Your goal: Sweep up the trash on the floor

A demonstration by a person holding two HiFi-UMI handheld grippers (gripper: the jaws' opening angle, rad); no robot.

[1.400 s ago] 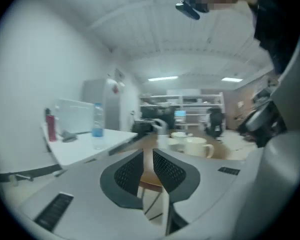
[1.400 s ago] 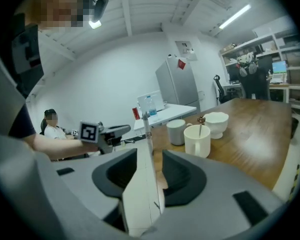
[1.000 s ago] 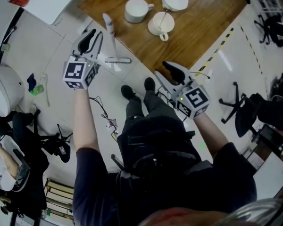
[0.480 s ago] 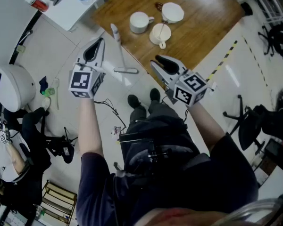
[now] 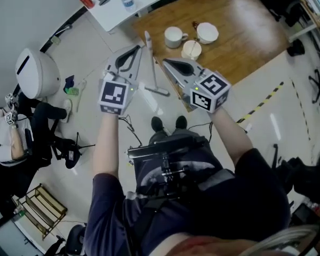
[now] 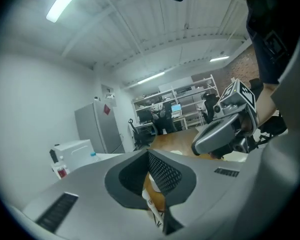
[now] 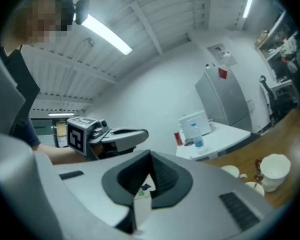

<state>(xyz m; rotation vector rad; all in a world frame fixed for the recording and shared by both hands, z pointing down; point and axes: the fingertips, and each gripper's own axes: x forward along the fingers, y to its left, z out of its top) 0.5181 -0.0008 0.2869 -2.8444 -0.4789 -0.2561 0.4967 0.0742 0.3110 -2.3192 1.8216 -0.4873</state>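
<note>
Jaws together, empty — left gripper, right gripper just closed; broom below, between.

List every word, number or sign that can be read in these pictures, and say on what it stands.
No word or number can be read.
Left gripper and right gripper: a black-and-white square pattern on each, no letters.
Red sign on the grey cabinet: too blurred.
Bottle label and red can: too small.
</note>
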